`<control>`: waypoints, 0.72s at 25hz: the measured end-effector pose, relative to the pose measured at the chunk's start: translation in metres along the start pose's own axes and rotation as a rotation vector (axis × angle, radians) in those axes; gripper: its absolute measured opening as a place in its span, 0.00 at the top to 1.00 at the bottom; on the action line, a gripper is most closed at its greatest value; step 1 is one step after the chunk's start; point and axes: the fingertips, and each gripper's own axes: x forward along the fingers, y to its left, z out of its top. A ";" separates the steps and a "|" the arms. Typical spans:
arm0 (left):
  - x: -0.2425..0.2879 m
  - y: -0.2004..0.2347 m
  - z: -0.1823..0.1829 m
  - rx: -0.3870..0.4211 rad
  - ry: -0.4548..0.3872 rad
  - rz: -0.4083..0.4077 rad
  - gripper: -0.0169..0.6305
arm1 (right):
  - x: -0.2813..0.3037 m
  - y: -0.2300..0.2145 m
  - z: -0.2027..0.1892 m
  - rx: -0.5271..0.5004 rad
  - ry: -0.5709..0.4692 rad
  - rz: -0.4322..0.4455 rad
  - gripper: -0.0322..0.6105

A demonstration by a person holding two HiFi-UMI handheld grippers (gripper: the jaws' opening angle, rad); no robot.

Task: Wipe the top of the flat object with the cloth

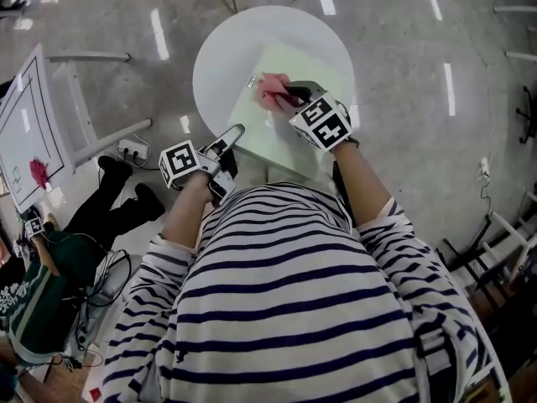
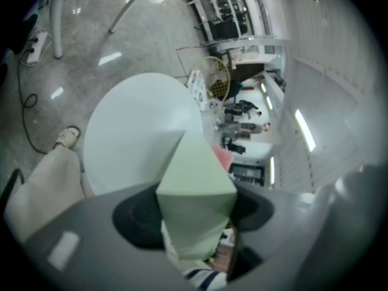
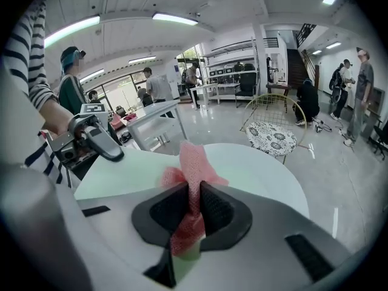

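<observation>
A pale green flat board point(image 1: 284, 128) lies on the round white table point(image 1: 220, 53). My left gripper point(image 1: 235, 133) is shut on the board's near left corner; in the left gripper view that corner point(image 2: 197, 180) fills the gap between the jaws. My right gripper point(image 1: 287, 93) is shut on a pink mesh cloth point(image 1: 273, 91) and holds it down on the far part of the board. In the right gripper view the cloth point(image 3: 194, 162) sticks up from between the jaws, with the board point(image 3: 127, 171) and the left gripper point(image 3: 100, 141) to the left.
A white framed panel point(image 1: 25, 124) leans at the left, beside a power strip point(image 1: 132, 149) and a seated person point(image 1: 33, 292). A wire chair with a patterned cushion point(image 3: 273, 135) stands beyond the table. Several people stand further back in the room.
</observation>
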 end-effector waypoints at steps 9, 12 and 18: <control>0.010 -0.002 0.007 0.007 0.003 0.004 0.53 | 0.000 -0.010 -0.003 -0.008 -0.005 0.031 0.87; 0.010 -0.003 0.006 0.008 0.004 0.007 0.53 | -0.001 -0.027 -0.011 0.002 0.008 0.003 0.88; 0.013 -0.004 0.011 0.014 0.003 0.013 0.53 | 0.000 -0.072 -0.029 0.042 0.035 -0.065 0.87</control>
